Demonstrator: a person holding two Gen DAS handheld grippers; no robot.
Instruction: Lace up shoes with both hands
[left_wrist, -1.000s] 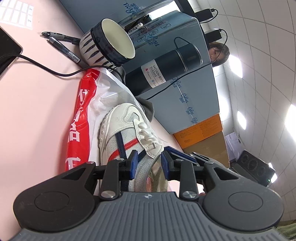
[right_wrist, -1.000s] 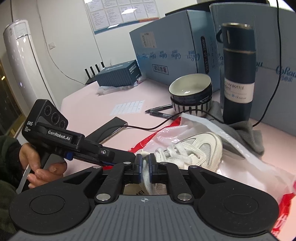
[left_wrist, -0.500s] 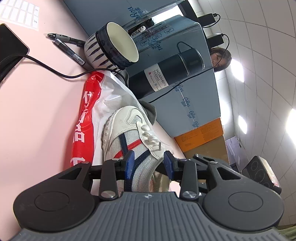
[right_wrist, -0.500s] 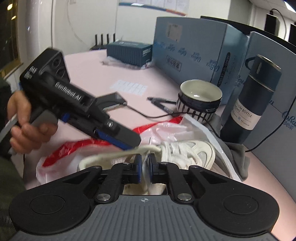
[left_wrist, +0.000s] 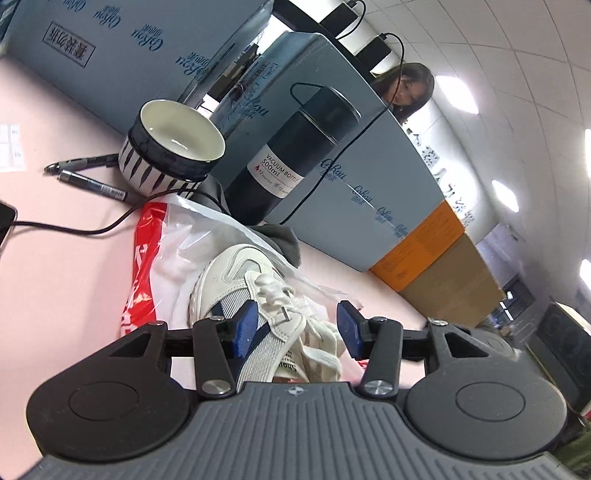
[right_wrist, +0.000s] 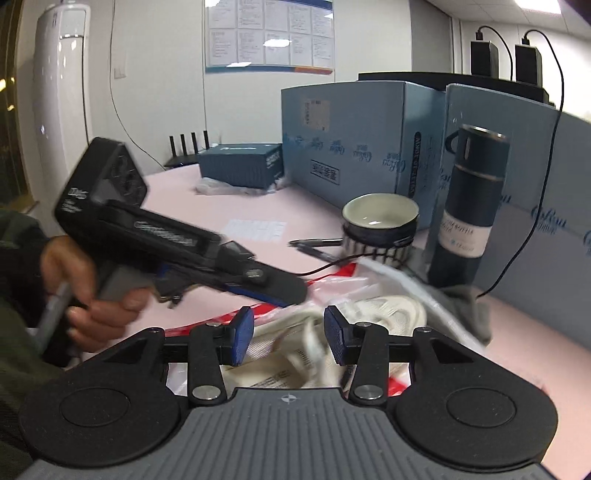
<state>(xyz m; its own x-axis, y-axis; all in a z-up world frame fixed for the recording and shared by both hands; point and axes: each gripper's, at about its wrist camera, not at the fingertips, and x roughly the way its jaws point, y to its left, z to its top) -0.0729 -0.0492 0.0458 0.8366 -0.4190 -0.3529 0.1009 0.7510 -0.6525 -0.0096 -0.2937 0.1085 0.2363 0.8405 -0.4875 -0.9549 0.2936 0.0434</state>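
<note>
The white shoe (left_wrist: 236, 280) lies on a red-and-clear plastic bag (left_wrist: 155, 236) on the pink table (left_wrist: 66, 236), toe pointing away from the left tongs (left_wrist: 297, 328), probably so that the laces face both hands and the bag keeps the sole off the table. The left tongs stand at a middling gap and are opening; the tongue and a loose white lace (left_wrist: 280, 295) with its clear tip sit between the blue pads, but neither pad presses on them, so nothing is gripped there. In the right wrist view the right tongs (right_wrist: 289, 330) are likewise opening at a middling gap, with the blurred shoe (right_wrist: 384, 310) and a strand of lace just ahead of and below the gap, untouched as far as the blur allows (it looks like a let-go after a pull, though that is only a judgement). The person's hand (right_wrist: 92, 291) holding the left tool sits to the left of the right tongs, angled down at the shoe.

Beyond the shoe from the left tongs, a striped bowl (left_wrist: 173, 155) stands upright and looks empty. Just right of it stands a dark vacuum bottle (left_wrist: 291, 155), closed, contents hidden. Two pens (left_wrist: 88, 173) lie left of the bowl, and blue cartons (left_wrist: 362, 162) stand behind, closed. A grey cloth (left_wrist: 280, 240) is bunched between bottle and shoe.
</note>
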